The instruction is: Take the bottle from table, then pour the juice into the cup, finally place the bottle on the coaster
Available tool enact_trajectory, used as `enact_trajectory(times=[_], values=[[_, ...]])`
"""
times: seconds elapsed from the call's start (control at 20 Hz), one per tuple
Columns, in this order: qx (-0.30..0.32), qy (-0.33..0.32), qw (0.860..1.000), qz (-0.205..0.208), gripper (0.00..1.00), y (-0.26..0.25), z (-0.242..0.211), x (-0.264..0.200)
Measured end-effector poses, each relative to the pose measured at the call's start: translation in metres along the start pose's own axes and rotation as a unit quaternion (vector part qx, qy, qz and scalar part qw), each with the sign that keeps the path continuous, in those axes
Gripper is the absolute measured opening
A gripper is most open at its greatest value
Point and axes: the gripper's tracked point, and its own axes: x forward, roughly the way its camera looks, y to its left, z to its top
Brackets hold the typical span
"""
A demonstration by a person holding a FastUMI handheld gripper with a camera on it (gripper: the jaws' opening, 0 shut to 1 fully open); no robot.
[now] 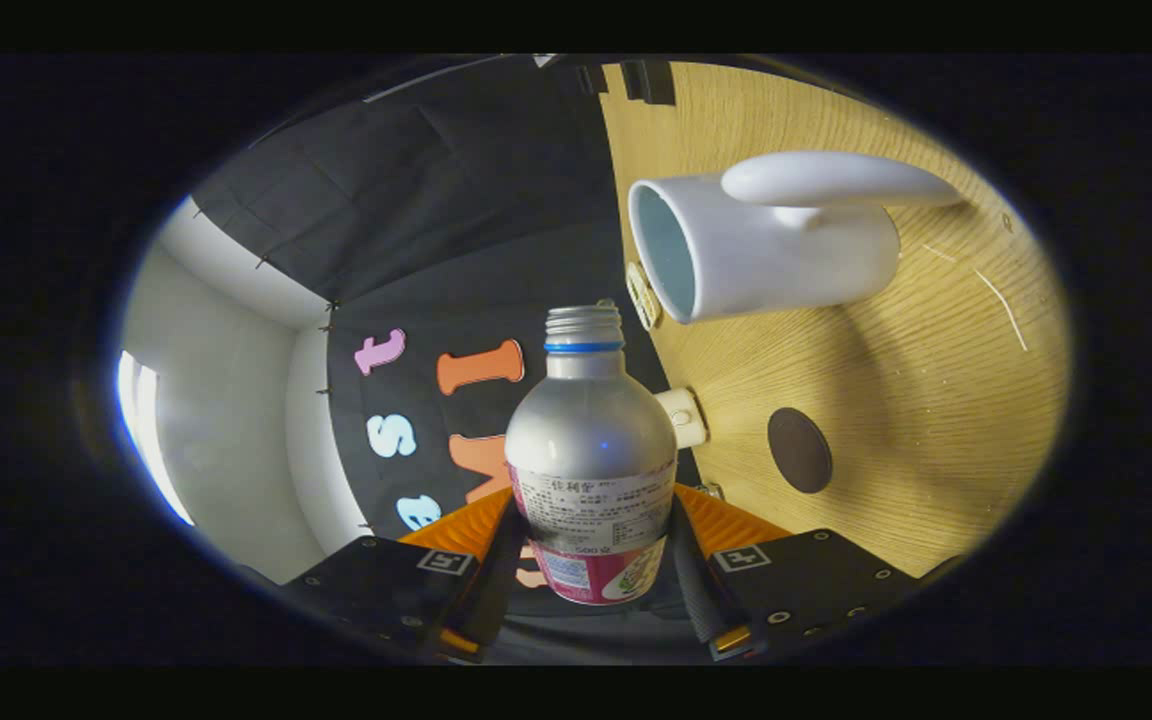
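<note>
Hand-held gripper (pixel 591 560): both fingers clamped on silver metal bottle (pixel 591 440), lower centre.
Cup: white handled ceramic mug (pixel 766 255), upper right.
Coaster: round brown disc (pixel 800 450), wooden counter (pixel 936 400).

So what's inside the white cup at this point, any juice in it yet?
The cup shows a pale blue inner wall near its rim with no juice visible there; its bottom is out of sight. The bottle, cap off, is clamped in the gripper, its mouth short of the cup.

bottle (pixel 591 440): silver, uncapped, clamped in tool (pixel 591 560) | cup (pixel 761 250): white | coaster (pixel 800 450): dark, round
</note>
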Motion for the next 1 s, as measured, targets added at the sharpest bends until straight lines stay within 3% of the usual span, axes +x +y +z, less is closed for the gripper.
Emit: enact_trajectory(times=[1.0], values=[[0.054, -0.006, 0.998, 0.024, 0.72, 0.018, -0.001, 0.017]])
